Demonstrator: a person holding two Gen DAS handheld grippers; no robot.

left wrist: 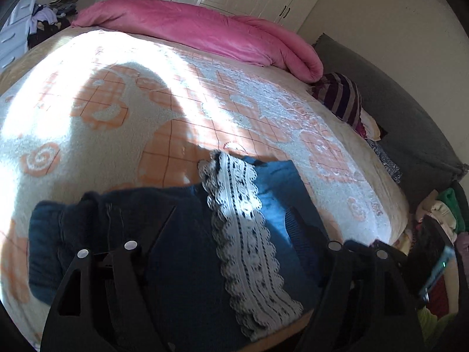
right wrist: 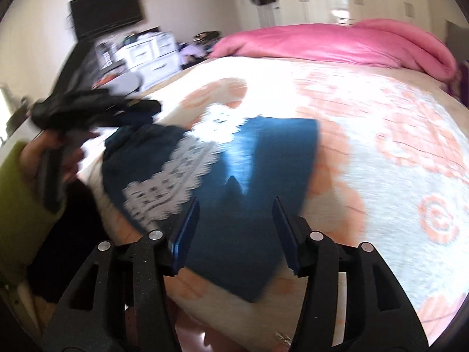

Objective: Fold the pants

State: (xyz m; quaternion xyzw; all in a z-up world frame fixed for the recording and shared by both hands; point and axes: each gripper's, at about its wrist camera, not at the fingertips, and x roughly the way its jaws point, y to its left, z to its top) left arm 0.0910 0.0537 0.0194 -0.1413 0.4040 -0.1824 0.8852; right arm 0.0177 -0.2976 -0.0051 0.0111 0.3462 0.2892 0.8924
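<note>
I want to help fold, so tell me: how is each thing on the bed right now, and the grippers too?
Pants: lying on the bed, partly folded, not held.
Lace: white strip lying along the pants.
Blanket: pink, rolled up at the far edge of the bed.
Bedspread: spread flat, part sunlit.
Left gripper: open, over the pants.
Right gripper: open, empty, over the pants.

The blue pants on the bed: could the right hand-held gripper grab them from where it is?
Probably yes. The right hand-held gripper is open right above the blue pants, which lie flat on the bed cover, and nothing lies between them.
</note>
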